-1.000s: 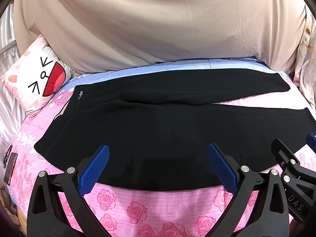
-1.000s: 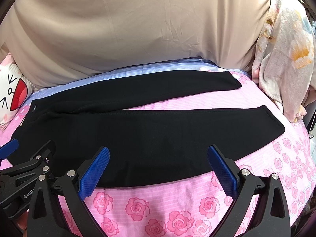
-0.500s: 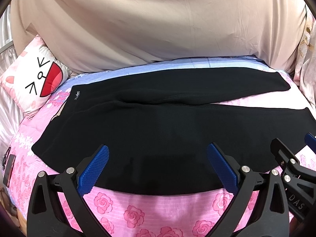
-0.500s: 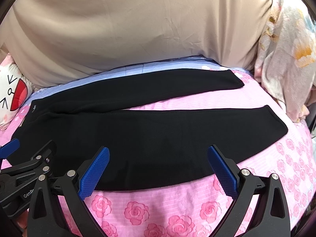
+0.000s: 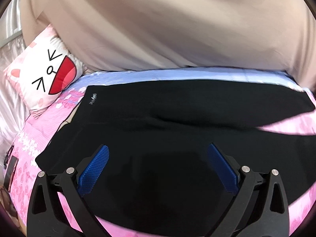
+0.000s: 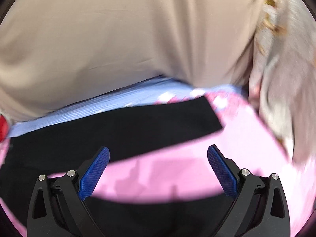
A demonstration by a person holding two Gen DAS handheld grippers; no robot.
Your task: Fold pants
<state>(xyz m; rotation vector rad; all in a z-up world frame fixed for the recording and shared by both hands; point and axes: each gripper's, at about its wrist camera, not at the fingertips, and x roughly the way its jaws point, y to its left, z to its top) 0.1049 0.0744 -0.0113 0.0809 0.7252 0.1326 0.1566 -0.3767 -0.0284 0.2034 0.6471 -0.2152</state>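
Observation:
Black pants point(image 5: 177, 118) lie flat on the pink rose bedsheet point(image 5: 39, 130), waistband with a small label at the left, the two legs spread apart to the right. My left gripper point(image 5: 158, 158) is open and empty, over the near leg close to the waist. My right gripper point(image 6: 158, 160) is open and empty, over the pink gap between the two legs; the far leg point(image 6: 138, 126) lies ahead and the near leg point(image 6: 158, 217) is under its base. The right wrist view is blurred.
A beige cover point(image 5: 158, 29) rises behind the bed. A cartoon-face pillow point(image 5: 45, 75) sits at the far left. A floral cloth point(image 6: 286, 79) hangs at the right. A dark flat object point(image 5: 9, 173) lies at the bed's left edge.
Both grippers have moved forward and lower over the pants. The right one has shifted toward the leg ends, over the gap between the legs. Both stay open.

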